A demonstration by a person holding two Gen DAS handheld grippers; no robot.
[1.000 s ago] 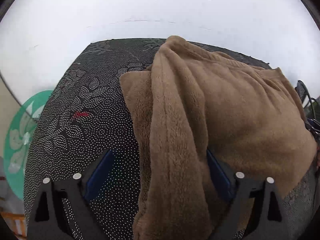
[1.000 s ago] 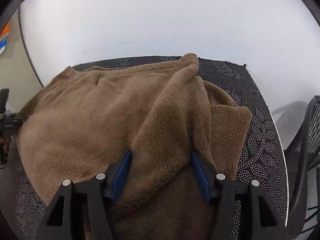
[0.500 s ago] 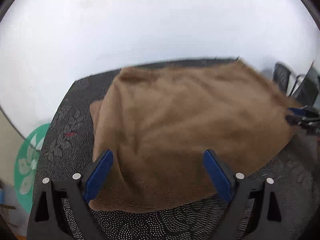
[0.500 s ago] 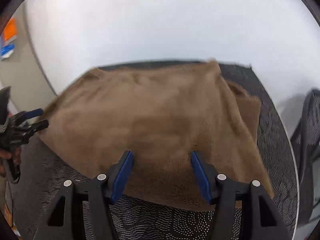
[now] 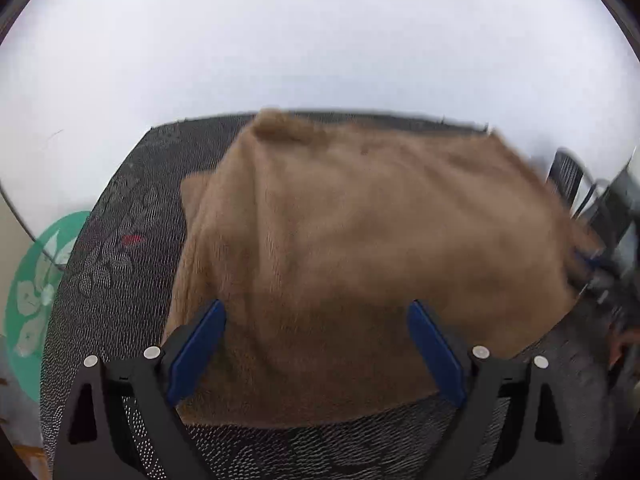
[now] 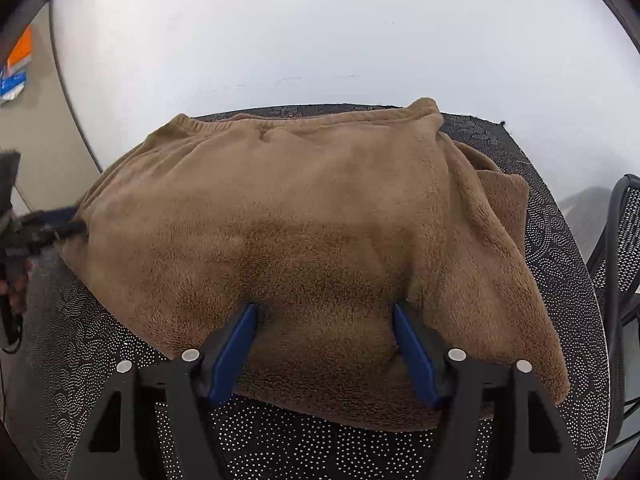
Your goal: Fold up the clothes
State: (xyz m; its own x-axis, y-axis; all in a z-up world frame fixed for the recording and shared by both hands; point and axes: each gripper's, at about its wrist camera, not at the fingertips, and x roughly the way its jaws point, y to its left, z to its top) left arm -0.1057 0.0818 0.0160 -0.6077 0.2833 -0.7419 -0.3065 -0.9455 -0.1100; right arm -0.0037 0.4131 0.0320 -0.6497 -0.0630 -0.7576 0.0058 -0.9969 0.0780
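Observation:
A brown fleece garment (image 5: pixel 360 240) (image 6: pixel 300 220) lies spread on a dark dotted cloth (image 5: pixel 108 288) (image 6: pixel 80 344), with a flap folded under at its side (image 6: pixel 504 200). My left gripper (image 5: pixel 316 308) hovers over the garment's near edge, blue pads wide apart, nothing pinched. My right gripper (image 6: pixel 323 308) stands over the opposite near edge; its jaws are opening, the fleece lies beneath them and the pads are not pressing it. Each gripper shows at the rim of the other's view: the right gripper (image 5: pixel 592 264), blurred, and the left gripper (image 6: pixel 52 228).
The dotted cloth covers a round table against a white background. A green disc with white petals (image 5: pixel 36 288) lies low at the left. A black mesh chair (image 6: pixel 616 248) (image 5: pixel 568 176) stands beside the table. Orange and blue items (image 6: pixel 18 68) sit far left.
A second ago a raised fold of fleece ran between each gripper's fingers. The garment now lies flat and spread, both grippers have drawn back to its near edge, and the right jaws are wider.

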